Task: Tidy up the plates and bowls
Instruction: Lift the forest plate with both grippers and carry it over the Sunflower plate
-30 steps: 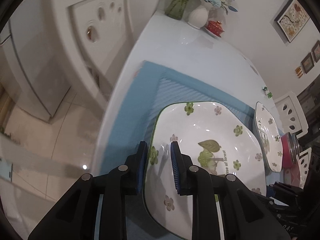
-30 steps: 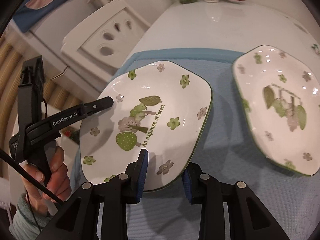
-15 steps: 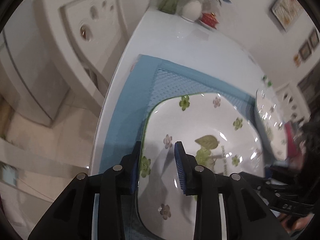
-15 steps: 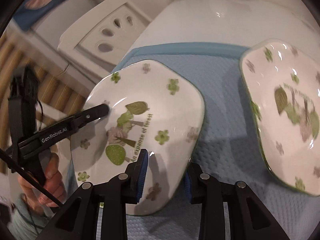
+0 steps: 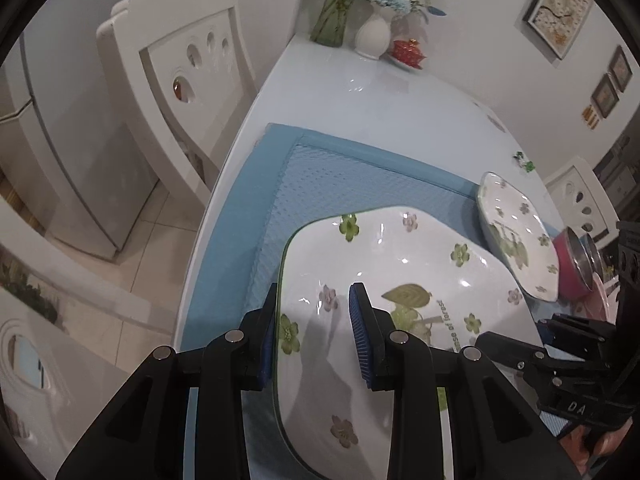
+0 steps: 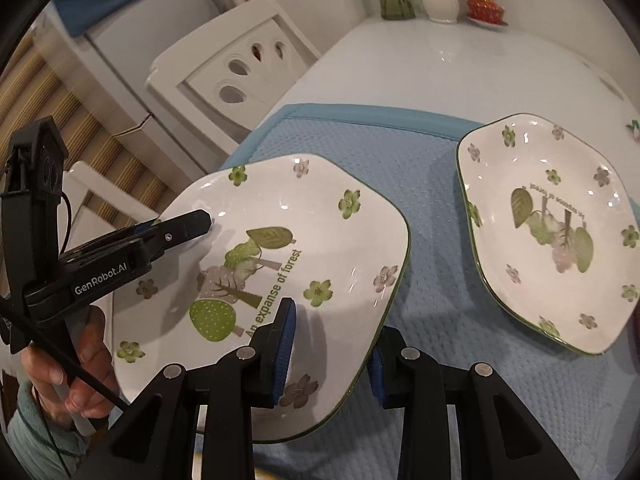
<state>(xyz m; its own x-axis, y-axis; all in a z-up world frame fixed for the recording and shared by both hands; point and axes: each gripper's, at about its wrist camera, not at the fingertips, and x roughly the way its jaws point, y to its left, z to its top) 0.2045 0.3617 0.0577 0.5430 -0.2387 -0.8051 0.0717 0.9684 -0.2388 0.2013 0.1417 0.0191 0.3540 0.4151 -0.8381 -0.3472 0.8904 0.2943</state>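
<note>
The near plate (image 6: 280, 264) carries the green line "An expanse of forest" beside printed trees and scattered flowers. Both tongs have hold of it. The right tongs (image 6: 332, 344) straddle its near rim, narrowly parted, one blue pad on the glazed face and the other under the edge, so they are closed on the plate. The left tongs (image 5: 314, 336) straddle the opposite rim in the same way, one pad outside the edge and one on the face; whether these pads press or only bracket the rim, I cannot tell for sure, though the gap is just the rim's thickness. The plate sits raised and tilted between the two tongs, above the blue mat (image 6: 420, 184).

In the right wrist view the left tool's black body reads "GenRobot.AI", with a hand (image 6: 80, 364) gripping its handle. In the left wrist view the other tool shows the letters "DA".

A second plate (image 6: 548, 232) of the same pattern lies flat on the mat, to the right of the right tongs and apart from the held plate; its writing is upside down and too small to read. Beyond it, in the left wrist view, stands a pink bowl (image 5: 576, 268). At the far end of the desk (image 5: 400, 104), ahead of the tongs, stand a white vase (image 5: 374, 38) of flowers, a green glass vase (image 5: 332, 16) and a red lidded dish (image 5: 408, 50). A white chair (image 5: 180, 80) stands left of the desk.
</note>
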